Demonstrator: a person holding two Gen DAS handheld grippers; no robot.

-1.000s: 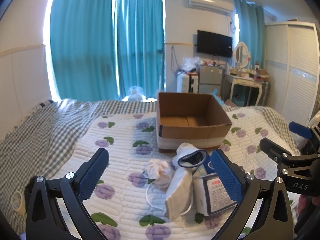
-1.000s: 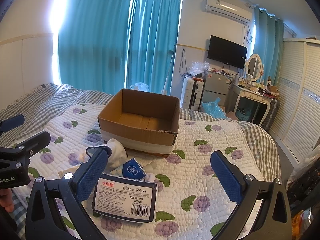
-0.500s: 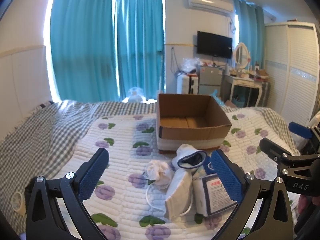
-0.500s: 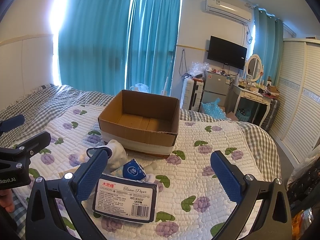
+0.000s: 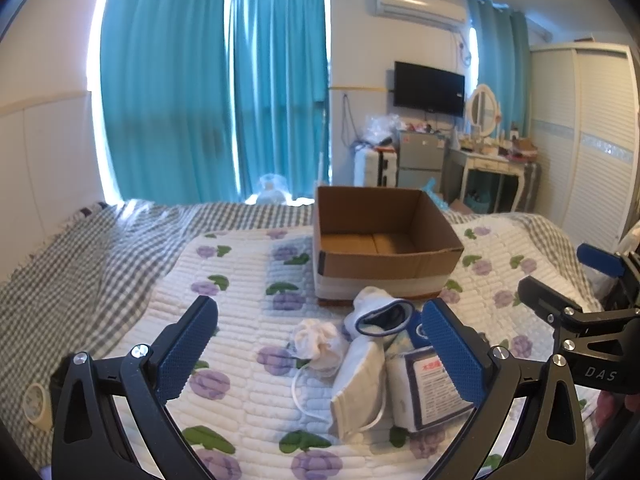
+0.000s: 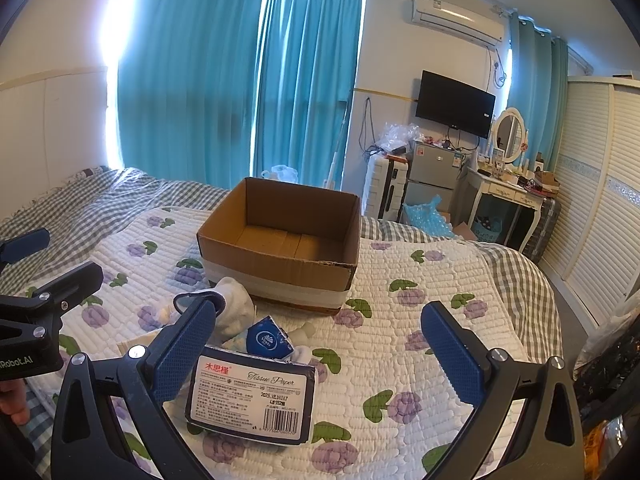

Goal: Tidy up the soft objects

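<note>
An open, empty cardboard box (image 5: 384,248) (image 6: 280,252) stands on the quilted bed. In front of it lies a pile of soft items: a white sock with a dark cuff (image 5: 380,314) (image 6: 234,304), a white drawstring pouch (image 5: 318,340), a folded white face mask (image 5: 360,388), a tissue paper pack (image 5: 428,392) (image 6: 254,396) and a small blue tissue packet (image 6: 268,338). My left gripper (image 5: 320,344) is open above the pile, empty. My right gripper (image 6: 320,344) is open over the tissue pack, empty. Each gripper shows at the edge of the other's view.
The floral quilt (image 6: 420,320) lies over a grey checked blanket (image 5: 80,252). A roll of tape (image 5: 36,404) lies at the bed's left edge. Beyond the bed are teal curtains, a dressing table (image 6: 508,196) and a white wardrobe (image 6: 600,184).
Both grippers have crept slightly forward toward the pile and box. Nothing was taken hold of and the objects lie as before.
</note>
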